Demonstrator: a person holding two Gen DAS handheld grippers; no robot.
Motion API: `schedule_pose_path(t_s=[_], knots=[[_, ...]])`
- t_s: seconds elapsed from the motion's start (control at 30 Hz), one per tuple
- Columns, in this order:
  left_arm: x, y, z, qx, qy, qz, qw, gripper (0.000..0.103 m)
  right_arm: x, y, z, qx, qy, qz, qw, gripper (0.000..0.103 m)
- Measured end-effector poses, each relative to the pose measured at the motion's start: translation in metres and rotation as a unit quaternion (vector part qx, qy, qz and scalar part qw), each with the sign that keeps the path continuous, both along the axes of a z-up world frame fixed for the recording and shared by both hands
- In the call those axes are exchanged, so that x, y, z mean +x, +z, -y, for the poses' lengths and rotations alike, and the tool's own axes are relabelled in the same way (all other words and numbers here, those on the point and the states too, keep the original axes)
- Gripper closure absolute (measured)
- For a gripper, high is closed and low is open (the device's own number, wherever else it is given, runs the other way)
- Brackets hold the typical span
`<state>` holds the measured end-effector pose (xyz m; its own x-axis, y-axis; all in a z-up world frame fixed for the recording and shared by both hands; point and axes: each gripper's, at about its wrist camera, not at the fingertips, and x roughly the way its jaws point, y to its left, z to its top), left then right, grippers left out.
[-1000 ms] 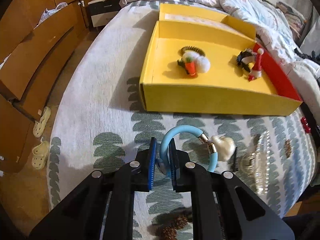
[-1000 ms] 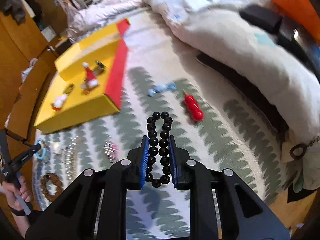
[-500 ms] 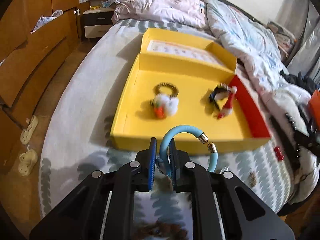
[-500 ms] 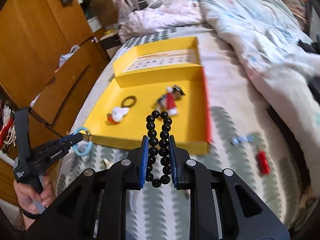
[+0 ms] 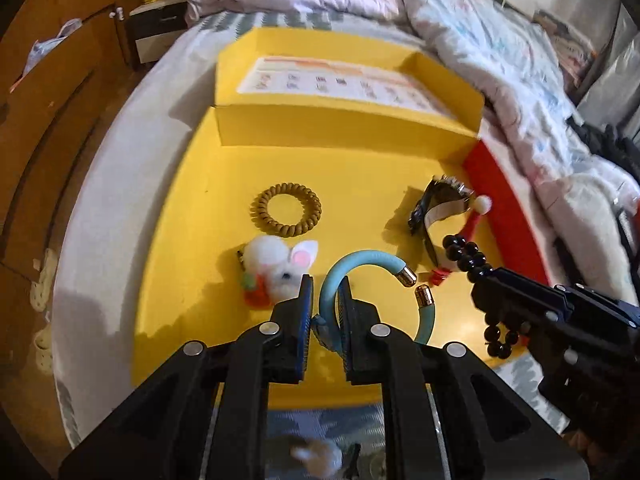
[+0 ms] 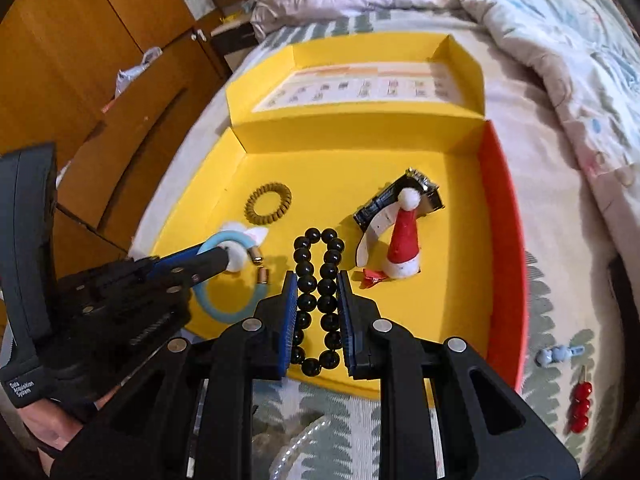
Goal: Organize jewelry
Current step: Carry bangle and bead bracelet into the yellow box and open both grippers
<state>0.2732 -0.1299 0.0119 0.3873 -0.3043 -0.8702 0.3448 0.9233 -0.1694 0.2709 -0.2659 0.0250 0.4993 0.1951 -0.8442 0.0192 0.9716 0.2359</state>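
Both grippers have come forward over the yellow box [image 5: 192,216] since a second ago, when each hung above the patterned bedspread [image 6: 560,344] short of it. Nearest the left wrist camera, the left gripper [image 5: 325,300] pinches the light blue bangle [image 5: 360,264] by its band, the two gold end caps pointing apart over the box floor. Just beyond its fingertips a white bunny hair clip [image 5: 276,268] lies on the box floor, and past that a tan spiral hair tie [image 5: 286,215]. The right gripper [image 6: 318,292] is clamped on the black bead bracelet [image 6: 316,276], whose loop sticks out ahead of the pads and hangs behind them, above the box's near edge. Beyond the beads, inside the box, a red Santa hat clip [image 6: 404,240] leans against a wristwatch [image 6: 400,196] beside the red side wall [image 6: 500,240]. At the far end of the box sits the raised compartment with a printed sheet [image 6: 360,88]. Outside the box, to its right, a blue clip [image 6: 558,354] and a red beaded clip [image 6: 580,408] lie on the bedspread.
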Motion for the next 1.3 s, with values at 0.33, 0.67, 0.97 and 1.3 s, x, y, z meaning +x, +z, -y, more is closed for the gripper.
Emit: schedule_pose_path(t_s=[0.33, 0.67, 0.97, 1.3], knots=[[0.020, -0.038, 0.009, 0.024, -0.002, -0.047, 0.9986, 0.090, 0.019, -0.041, -0.003, -0.015, 0.009, -0.045, 0.999, 0.083], [0.025, -0.048, 0.011, 0.016, -0.004, -0.052, 0.9985, 0.088, 0.023, -0.051, 0.011, -0.016, -0.009, -0.039, 0.999, 0.081], [0.018, -0.025, -0.005, 0.009, 0.010, -0.022, 0.9997, 0.068, 0.011, -0.029, 0.020, -0.029, -0.015, 0.002, 0.999, 0.076], [-0.030, 0.014, -0.026, 0.014, 0.016, 0.044, 0.9988, 0.052, -0.048, 0.018, 0.055, -0.021, -0.060, 0.062, 0.996, 0.068]])
